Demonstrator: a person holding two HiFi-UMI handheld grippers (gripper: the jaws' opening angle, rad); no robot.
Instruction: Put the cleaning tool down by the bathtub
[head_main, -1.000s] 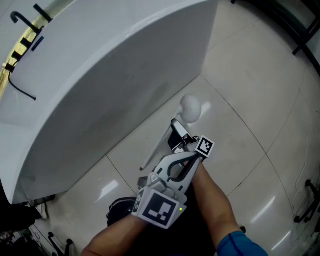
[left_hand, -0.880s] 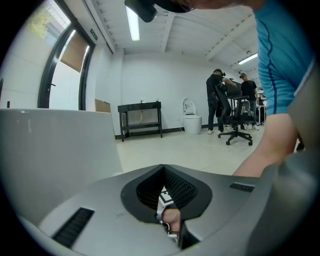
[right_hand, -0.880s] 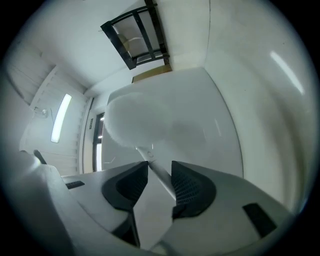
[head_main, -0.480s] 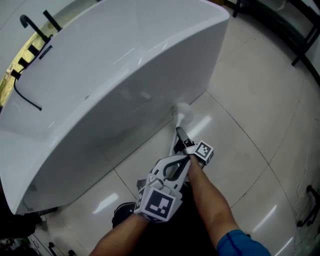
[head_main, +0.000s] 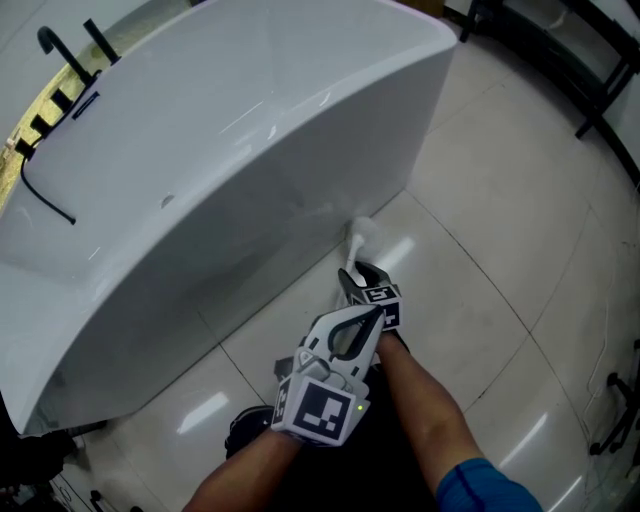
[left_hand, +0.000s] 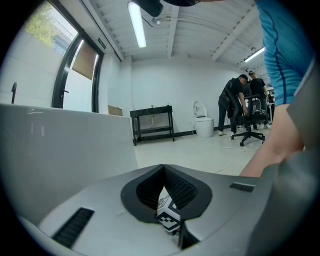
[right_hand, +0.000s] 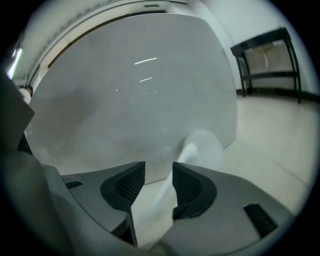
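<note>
The white bathtub (head_main: 250, 150) fills the upper left of the head view. The cleaning tool, a white brush with a round head (head_main: 362, 232), rests on the tiled floor right at the tub's base. My right gripper (head_main: 353, 273) is low behind it, jaws opening; the white handle (right_hand: 160, 200) lies between them beside the right pad, with a gap on the left. The brush head (right_hand: 202, 145) sits against the tub wall (right_hand: 125, 100). My left gripper (head_main: 372, 320) hovers just behind the right one, shut and empty (left_hand: 163, 170), looking at the right gripper's marker cube (left_hand: 169, 215).
A black faucet (head_main: 50, 40) stands on the tub's far rim. Black rack legs (head_main: 560, 50) line the top right floor. A dark object (head_main: 245, 425) lies by my feet. Across the room are a black table (left_hand: 152, 122), a toilet (left_hand: 202, 125), people (left_hand: 235, 105) and an office chair (left_hand: 255, 125).
The brush head has moved up to the tub's base and come down onto the floor. Both grippers followed it forward. The view shifted so the tub shows more fully.
</note>
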